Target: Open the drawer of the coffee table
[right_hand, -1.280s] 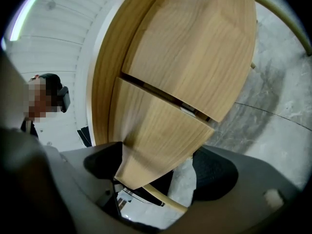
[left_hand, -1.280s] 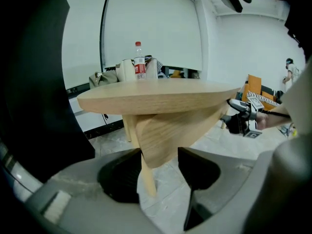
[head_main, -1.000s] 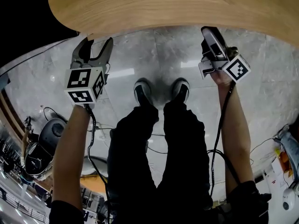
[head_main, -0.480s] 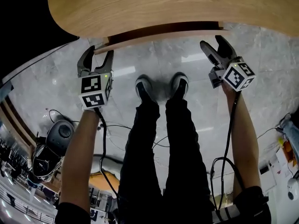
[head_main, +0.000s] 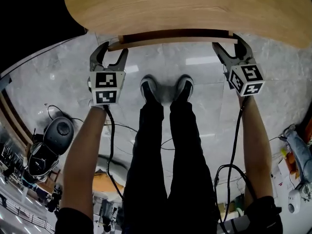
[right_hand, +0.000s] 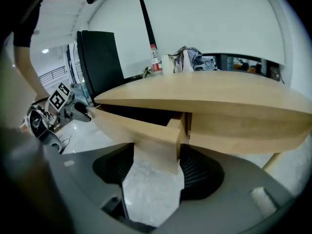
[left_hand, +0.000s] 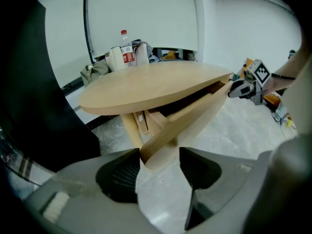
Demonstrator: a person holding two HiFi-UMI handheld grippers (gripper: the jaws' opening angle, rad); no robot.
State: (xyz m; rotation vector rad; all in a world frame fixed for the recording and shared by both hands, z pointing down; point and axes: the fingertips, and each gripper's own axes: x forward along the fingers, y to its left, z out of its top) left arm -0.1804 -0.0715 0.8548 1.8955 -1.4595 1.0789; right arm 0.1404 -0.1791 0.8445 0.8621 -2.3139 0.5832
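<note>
Drawer (head_main: 170, 41) partly out under the coffee table (head_main: 195, 9) top. Right end pinched in the right gripper (head_main: 231, 46), jaws just closing on it. Left end loosely straddled by the left gripper (head_main: 111, 52), jaws just opening wider, likely for a level two-handed pull.

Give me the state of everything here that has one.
drawer: partly pulled out of the coffee table
left gripper: jaws apart round the drawer's left end, just opened wider
right gripper: jaws just closed onto the drawer's right end
bottle: upright, cap on
</note>
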